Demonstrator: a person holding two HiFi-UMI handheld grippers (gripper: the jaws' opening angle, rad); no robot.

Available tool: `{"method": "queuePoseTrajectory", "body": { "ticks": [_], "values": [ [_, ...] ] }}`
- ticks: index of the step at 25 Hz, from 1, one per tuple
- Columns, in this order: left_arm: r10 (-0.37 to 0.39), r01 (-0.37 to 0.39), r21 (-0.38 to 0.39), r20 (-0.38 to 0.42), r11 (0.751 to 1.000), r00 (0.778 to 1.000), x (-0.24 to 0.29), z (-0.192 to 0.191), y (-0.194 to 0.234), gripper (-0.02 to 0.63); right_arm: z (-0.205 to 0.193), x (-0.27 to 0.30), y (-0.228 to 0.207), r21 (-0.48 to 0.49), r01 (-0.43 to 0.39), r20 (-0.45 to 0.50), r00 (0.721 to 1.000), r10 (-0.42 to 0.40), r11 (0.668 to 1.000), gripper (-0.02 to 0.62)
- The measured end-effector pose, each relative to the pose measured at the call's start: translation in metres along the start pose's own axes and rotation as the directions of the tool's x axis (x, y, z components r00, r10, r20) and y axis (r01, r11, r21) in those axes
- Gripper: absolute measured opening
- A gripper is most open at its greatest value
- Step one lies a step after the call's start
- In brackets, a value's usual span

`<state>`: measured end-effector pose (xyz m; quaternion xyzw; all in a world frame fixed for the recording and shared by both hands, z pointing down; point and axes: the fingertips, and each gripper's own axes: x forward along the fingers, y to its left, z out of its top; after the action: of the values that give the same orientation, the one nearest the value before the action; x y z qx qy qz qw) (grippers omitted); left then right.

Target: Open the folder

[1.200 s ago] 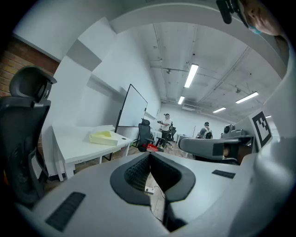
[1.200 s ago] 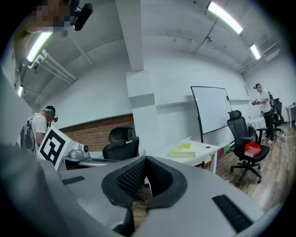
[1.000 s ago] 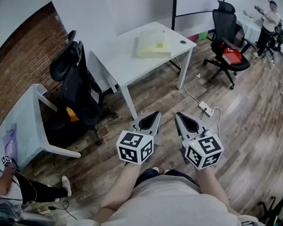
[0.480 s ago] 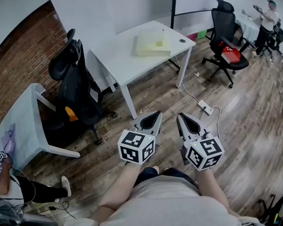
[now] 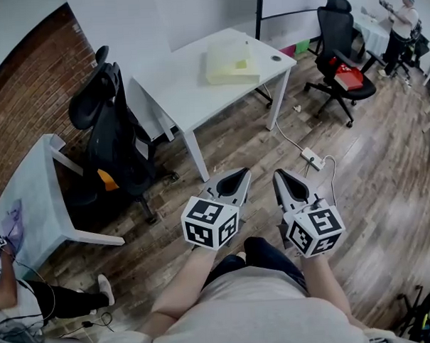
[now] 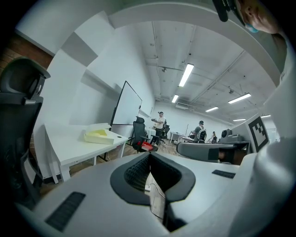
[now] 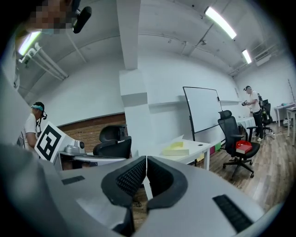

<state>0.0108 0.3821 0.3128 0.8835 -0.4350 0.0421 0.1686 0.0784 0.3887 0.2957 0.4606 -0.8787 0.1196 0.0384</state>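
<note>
**Approach stage: folder not reached, both tongs closed and empty**

Location of task item: the folder (image 5: pixel 231 63), pale yellow, lies flat on the far end of the white table (image 5: pixel 190 97), close to the corner by the wall. A small dark round object (image 5: pixel 276 59) sits just beside it. From this range it cannot be told whether the cover is fully down.

Position of operator: standing on the wooden floor (image 5: pixel 372 189), well apart from the table, with a black office chair (image 5: pixel 106 129) off to the left side.

Tongs: the left gripper (image 5: pixel 238 177) and the right gripper (image 5: pixel 284 180) are held side by side at waist level, pointing roughly toward the table. Each gripper view shows the ribbed pads pressed together with nothing between them. Neither touches anything.

Assessment: the task proper appears not to have begun; the step in hand is the approach.

Next move, as judged: close the gap to the table, bring both tongs over the folder, and part the jaws of at least one. One gripper would likely steady the folder while the other catches the free edge of the cover and lifts it.
</note>
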Motion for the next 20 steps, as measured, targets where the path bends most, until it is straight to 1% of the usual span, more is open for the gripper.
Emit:
{"method": "queuePoseTrajectory", "body": {
  "ticks": [7, 13, 16, 20],
  "values": [
    [0.001, -0.001, -0.008, -0.002, 1.000, 1.000, 0.029, 0.008, 0.024, 0.018, 0.005, 0.029, -0.024, 0.013, 0.023, 0.015, 1.000, -0.023, 1.000, 0.023],
    [0.024, -0.024, -0.014, -0.006, 1.000, 1.000, 0.067, 0.013, 0.053, 0.018, 0.010, 0.069, -0.055, 0.012, 0.012, 0.022, 1.000, -0.013, 1.000, 0.023],
    [0.028, -0.028, -0.015, 0.002, 0.999, 1.000, 0.092, 0.023, 0.070, 0.018, 0.018, 0.094, -0.073, 0.005, -0.001, 0.025, 1.000, 0.001, 1.000, 0.023],
    [0.013, -0.013, -0.007, 0.024, 1.000, 1.000, 0.129, 0.044, 0.087, 0.019, 0.030, 0.131, -0.104, 0.002, -0.016, 0.025, 1.000, 0.016, 1.000, 0.023]
  ]
}}
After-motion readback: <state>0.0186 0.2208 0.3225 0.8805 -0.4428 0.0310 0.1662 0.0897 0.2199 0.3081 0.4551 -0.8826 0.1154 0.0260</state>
